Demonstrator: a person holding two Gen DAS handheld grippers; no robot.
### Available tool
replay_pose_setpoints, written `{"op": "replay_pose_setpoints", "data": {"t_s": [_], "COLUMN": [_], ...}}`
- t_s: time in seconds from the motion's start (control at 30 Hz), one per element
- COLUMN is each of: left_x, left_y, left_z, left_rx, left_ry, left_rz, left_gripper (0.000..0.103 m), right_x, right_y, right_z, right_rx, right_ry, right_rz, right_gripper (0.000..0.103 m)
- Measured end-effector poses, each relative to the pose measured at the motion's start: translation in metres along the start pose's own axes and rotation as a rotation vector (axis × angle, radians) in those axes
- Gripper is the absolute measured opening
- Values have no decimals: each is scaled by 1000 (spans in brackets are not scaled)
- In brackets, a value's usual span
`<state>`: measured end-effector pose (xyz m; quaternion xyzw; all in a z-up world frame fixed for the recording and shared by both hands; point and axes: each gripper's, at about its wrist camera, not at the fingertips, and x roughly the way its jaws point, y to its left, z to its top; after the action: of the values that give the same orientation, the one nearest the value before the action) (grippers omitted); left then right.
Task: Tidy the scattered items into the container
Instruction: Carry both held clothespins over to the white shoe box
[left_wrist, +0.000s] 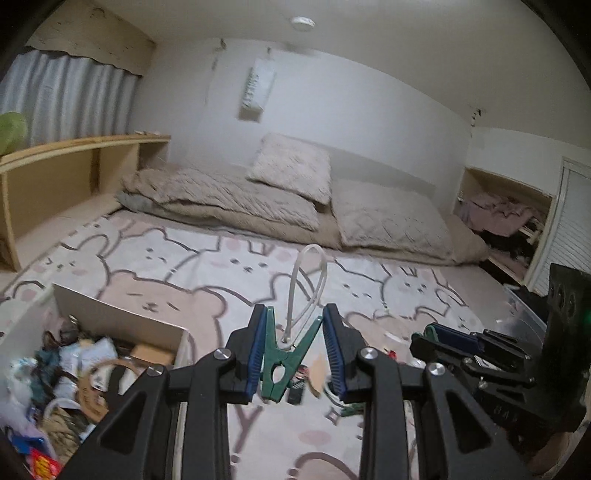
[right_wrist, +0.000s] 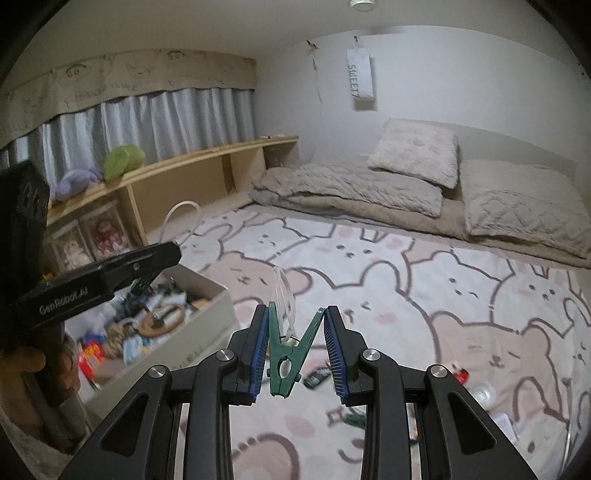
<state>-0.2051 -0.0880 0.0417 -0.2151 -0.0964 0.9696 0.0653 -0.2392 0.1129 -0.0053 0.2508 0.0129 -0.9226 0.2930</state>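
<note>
My left gripper (left_wrist: 294, 350) holds a green clothespin (left_wrist: 286, 360) between its blue pads, the pin's two handles pressed by the fingers and its white loop (left_wrist: 306, 284) standing up ahead. My right gripper (right_wrist: 294, 349) clamps a second green clothespin (right_wrist: 288, 354) the same way, a clear loop (right_wrist: 284, 295) rising from it. The white box (right_wrist: 207, 321) sits on the bear-print rug (right_wrist: 406, 288) to my left, already heaped with small mixed clutter. A few small bits (right_wrist: 317, 376) lie scattered on the rug near the right gripper.

Two wrist views over shared rug (left_wrist: 258, 266)
</note>
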Motion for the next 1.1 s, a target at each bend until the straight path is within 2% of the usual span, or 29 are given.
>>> {"op": "replay_pose_setpoints", "data": {"t_s": [0.13, 0.27, 0.43, 0.7, 1.1], "left_x": [-11, -22, -35, -58, -75], "left_y": [21, 44, 68, 110, 164], "left_z": [2, -1, -6, -19, -32], "left_rx": [-5, -52, -88, -161, -279], "left_ry": [-30, -55, -83, -109, -129], "left_rz": [54, 65, 117, 199, 272], "left_gripper": [30, 30, 30, 30, 30], "right_x": [11, 22, 38, 62, 116], "right_y": [14, 34, 59, 95, 153], "right_z": [11, 18, 25, 28, 34], "right_rx": [15, 4, -21, -83, -167], "right_ry": [-9, -1, 17, 74, 176], "right_rz": [49, 93, 127, 152, 217], "right_gripper": [31, 31, 31, 31, 31]}}
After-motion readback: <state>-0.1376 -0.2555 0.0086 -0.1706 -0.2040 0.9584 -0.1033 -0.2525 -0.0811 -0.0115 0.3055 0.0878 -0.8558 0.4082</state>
